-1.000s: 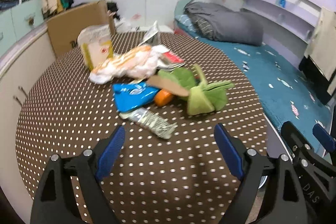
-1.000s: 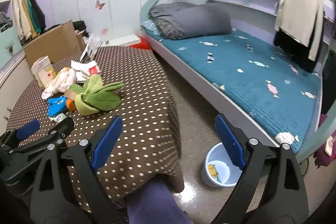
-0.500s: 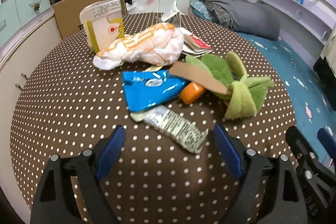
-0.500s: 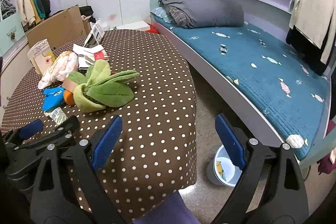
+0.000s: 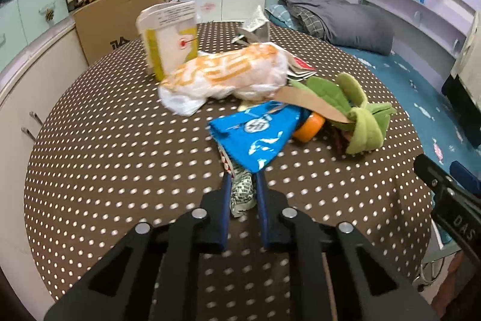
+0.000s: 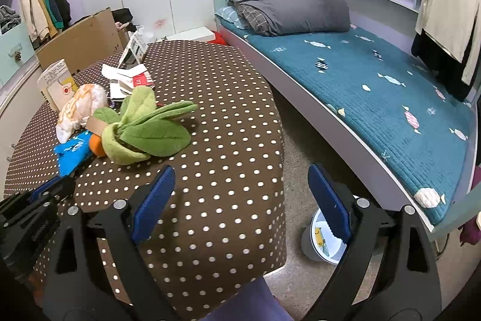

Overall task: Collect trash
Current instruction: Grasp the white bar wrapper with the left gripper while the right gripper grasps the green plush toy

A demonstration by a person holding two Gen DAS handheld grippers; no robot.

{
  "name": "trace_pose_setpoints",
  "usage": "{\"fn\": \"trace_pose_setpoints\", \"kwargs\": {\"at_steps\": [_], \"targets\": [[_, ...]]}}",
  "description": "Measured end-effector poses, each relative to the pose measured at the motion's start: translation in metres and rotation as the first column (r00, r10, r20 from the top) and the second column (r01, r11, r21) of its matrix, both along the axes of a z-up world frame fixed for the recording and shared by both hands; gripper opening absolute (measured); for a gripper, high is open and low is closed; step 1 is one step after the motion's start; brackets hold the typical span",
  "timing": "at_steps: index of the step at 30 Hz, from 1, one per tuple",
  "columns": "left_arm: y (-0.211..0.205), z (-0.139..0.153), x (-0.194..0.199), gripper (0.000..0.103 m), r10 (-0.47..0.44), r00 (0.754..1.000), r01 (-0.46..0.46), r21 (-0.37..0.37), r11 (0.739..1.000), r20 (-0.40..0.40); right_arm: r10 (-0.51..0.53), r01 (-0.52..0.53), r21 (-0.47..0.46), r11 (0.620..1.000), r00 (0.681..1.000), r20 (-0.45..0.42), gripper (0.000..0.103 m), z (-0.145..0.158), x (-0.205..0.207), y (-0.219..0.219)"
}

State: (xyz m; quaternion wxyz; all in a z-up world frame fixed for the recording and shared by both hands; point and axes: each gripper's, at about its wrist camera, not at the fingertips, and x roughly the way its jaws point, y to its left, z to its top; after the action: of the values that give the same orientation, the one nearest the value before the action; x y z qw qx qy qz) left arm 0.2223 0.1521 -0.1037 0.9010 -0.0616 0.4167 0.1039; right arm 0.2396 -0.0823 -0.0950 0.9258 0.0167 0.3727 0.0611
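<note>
Trash lies on a brown dotted table (image 5: 105,140). My left gripper (image 5: 243,178) has its jaws closing, and both blue pads pinch the near end of a green-patterned wrapper (image 5: 242,193). A blue wrapper (image 5: 255,134) lies over that wrapper's far end. Behind them sit an orange-and-white plastic bag (image 5: 228,74) and a paper carton (image 5: 170,35). My right gripper (image 6: 240,170) hangs open over the table's right edge with nothing between its fingers. In the right wrist view the left gripper (image 6: 45,194) is partly seen at the lower left.
A plush carrot with green leaves (image 6: 144,131) lies beside the blue wrapper. Papers (image 6: 132,80) lie further back. A small white bin (image 6: 324,239) stands on the floor between table and bed (image 6: 375,86). A cardboard box (image 5: 120,23) stands behind the table.
My left gripper has moved forward and down to the green-patterned wrapper and closed its wide-open jaws on it. The blue wrapper has shifted. The right gripper came slightly nearer the table, still open.
</note>
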Motion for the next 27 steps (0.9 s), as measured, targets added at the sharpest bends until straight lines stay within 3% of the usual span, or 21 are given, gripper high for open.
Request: {"fn": "trace_pose_setpoints", "kwargs": {"at_steps": [12, 22, 25, 26, 27], "targets": [[0.037, 0.036, -0.019, 0.015, 0.056, 0.991, -0.054, -0.018, 0.998, 0.122, 0.111, -0.112, 0.034, 0.993, 0.993, 0.031, 0.088, 0.018, 0.006, 0.027], [0.029, 0.051, 0.006, 0.015, 0.023, 0.986, -0.020, -0.019, 1.000, 0.166, 0.241, -0.238, 0.077, 0.968, 0.970, -0.024, 0.087, 0.005, 0.041, 0.062], [0.024, 0.049, 0.009, 0.015, 0.008, 0.987, -0.005, -0.019, 1.000, 0.162, 0.256, -0.246, 0.122, 0.961, 0.964, -0.069, 0.059, -0.003, 0.052, 0.063], [0.023, 0.048, 0.009, 0.015, 0.002, 0.987, 0.001, -0.020, 1.000, 0.162, 0.252, -0.241, 0.130, 0.962, 0.965, -0.078, 0.037, -0.004, 0.053, 0.062], [0.021, 0.047, 0.010, 0.015, -0.002, 0.987, 0.005, -0.020, 1.000, 0.160, 0.249, -0.238, 0.144, 0.961, 0.967, -0.063, 0.027, -0.002, 0.052, 0.059]]}}
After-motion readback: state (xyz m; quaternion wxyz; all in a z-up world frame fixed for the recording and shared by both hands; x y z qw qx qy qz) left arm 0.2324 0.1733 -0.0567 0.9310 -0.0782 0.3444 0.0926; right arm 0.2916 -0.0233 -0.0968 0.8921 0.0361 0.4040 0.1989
